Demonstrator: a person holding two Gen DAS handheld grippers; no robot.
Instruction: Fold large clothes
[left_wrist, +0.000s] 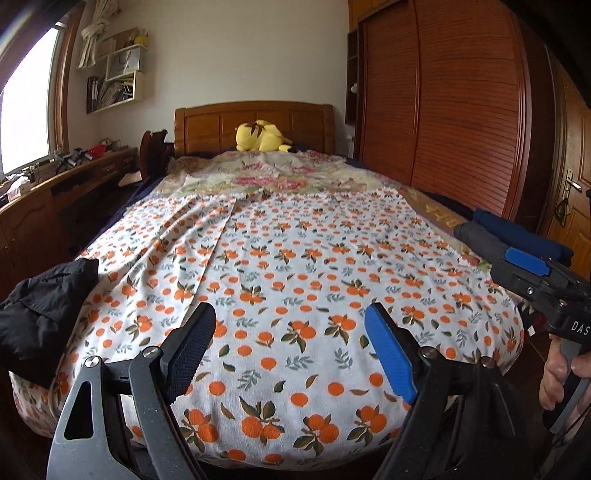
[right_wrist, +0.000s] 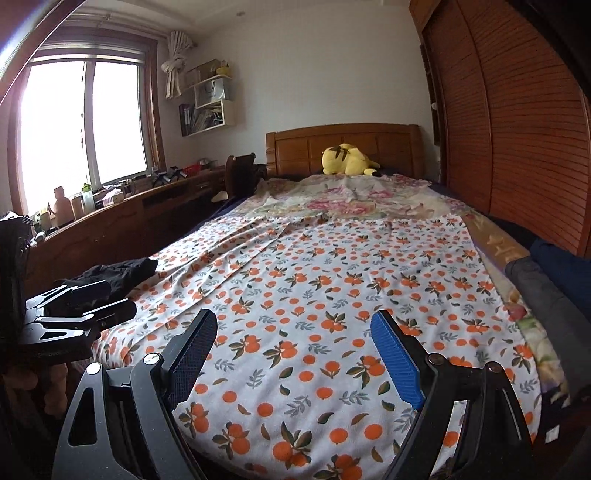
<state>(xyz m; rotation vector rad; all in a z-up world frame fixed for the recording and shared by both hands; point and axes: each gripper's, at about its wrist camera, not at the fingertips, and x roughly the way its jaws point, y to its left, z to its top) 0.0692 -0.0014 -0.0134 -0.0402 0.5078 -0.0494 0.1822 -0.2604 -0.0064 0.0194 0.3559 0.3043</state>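
White sheet (left_wrist: 295, 258) with orange fruit print; black garment (left_wrist: 40, 310) at bed's left edge; yellow plush (left_wrist: 262, 136); floral quilt (left_wrist: 280, 173)

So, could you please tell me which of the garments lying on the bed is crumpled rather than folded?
The black garment at the bed's left edge: it lies bunched up, unlike the folded dark blue and grey clothes on the right.

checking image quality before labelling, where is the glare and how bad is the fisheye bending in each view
Left wrist view: the window at the left edge is blown out white, the wardrobe bows outward, and the orange-print sheet stays sharp. Right wrist view: the window is larger, its glare washing the upper left, the wardrobe curves strongly, and the black garment sits in dim shadow.
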